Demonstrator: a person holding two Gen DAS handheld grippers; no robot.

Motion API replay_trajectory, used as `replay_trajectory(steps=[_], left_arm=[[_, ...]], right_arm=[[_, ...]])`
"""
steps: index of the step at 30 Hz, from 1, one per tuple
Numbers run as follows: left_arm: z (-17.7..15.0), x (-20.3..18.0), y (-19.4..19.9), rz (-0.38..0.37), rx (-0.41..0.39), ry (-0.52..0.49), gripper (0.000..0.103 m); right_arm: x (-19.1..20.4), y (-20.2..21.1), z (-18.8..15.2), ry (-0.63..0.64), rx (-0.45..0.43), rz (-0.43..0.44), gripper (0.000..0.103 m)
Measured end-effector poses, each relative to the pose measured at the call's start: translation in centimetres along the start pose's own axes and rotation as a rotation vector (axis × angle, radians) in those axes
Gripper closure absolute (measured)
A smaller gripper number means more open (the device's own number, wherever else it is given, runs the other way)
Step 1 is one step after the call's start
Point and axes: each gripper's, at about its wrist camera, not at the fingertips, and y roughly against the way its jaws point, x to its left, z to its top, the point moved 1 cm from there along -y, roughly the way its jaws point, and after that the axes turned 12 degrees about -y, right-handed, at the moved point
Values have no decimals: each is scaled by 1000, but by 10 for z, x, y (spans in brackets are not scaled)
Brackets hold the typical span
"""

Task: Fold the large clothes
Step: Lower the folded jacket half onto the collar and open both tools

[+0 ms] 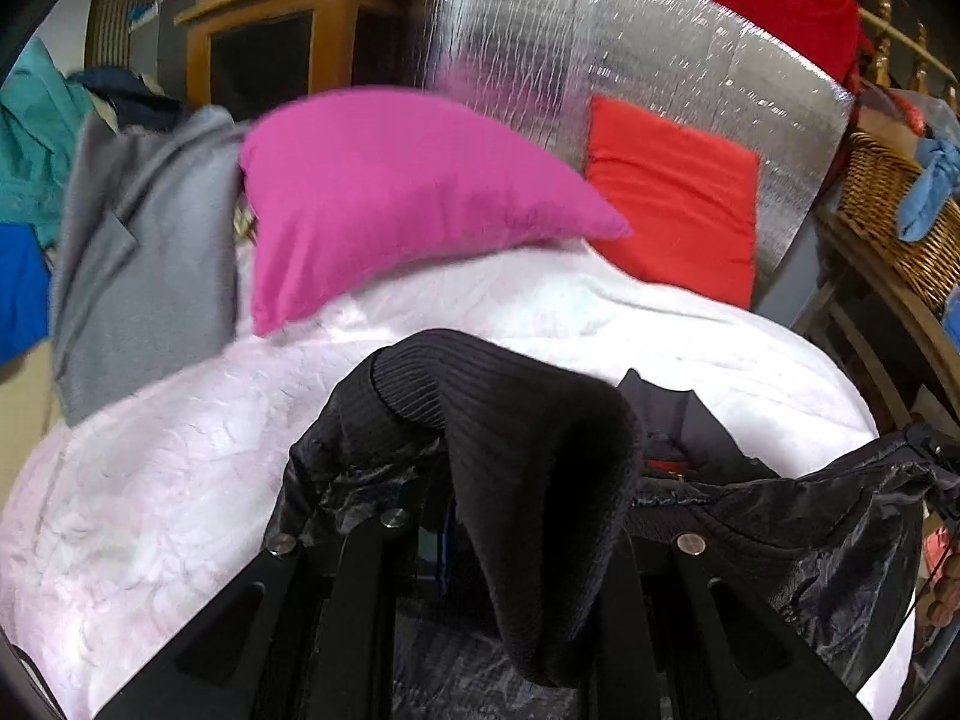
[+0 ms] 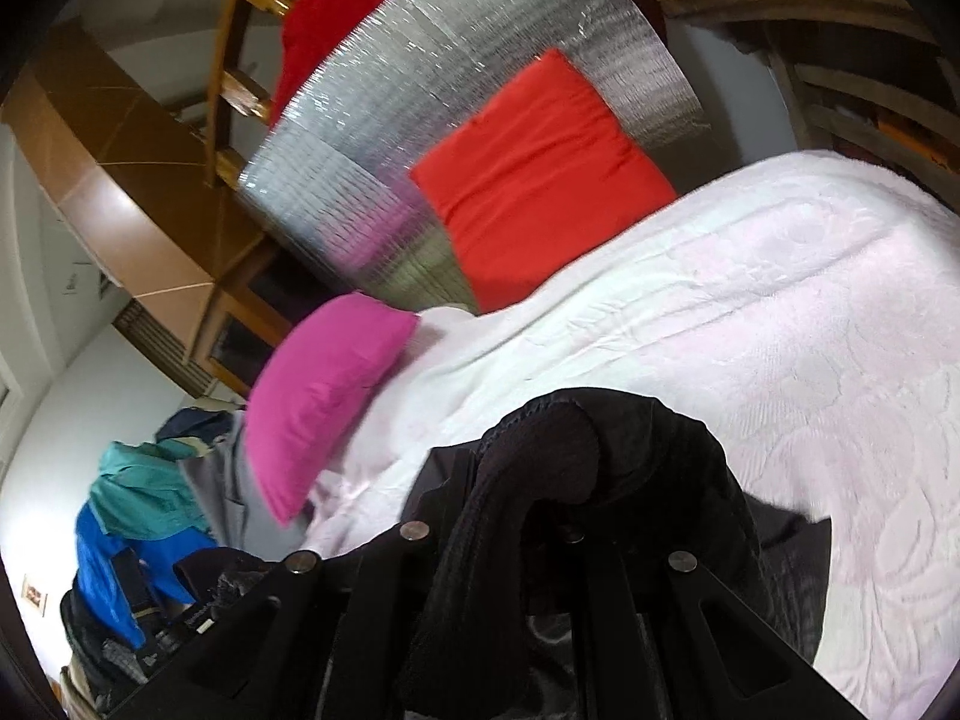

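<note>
My left claw (image 1: 480, 516) is buried: a ribbed black cuff of the black jacket (image 1: 780, 516) hangs right over the fingertips, so I can't see the pads, only that the fingers sit close together with cloth bunched between them. It's the same on the right claw (image 2: 540, 534), its fingers pressed nearly together and pinching a fold of the jacket (image 2: 540, 450) that hides the tips. The jacket hangs from both claws just above the white bedspread (image 1: 180, 480), its shiny body trailing off to the right in the left view and cut off by the frame edge, so I can't tell its long axis or which way it points. Behind are a pink pillow (image 1: 390, 198) and a red cushion (image 1: 672, 198), both blurred.
</note>
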Motion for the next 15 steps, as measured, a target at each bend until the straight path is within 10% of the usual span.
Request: replay_trajectory(steps=[8, 15], left_arm=[[-13, 0, -73, -3, 151, -8, 84], [-1, -4, -59, -8, 106, -50, 84]], right_arm=[[-50, -64, -2, -65, 63, -107, 93], [-49, -60, 3, -48, 66, -105, 93]])
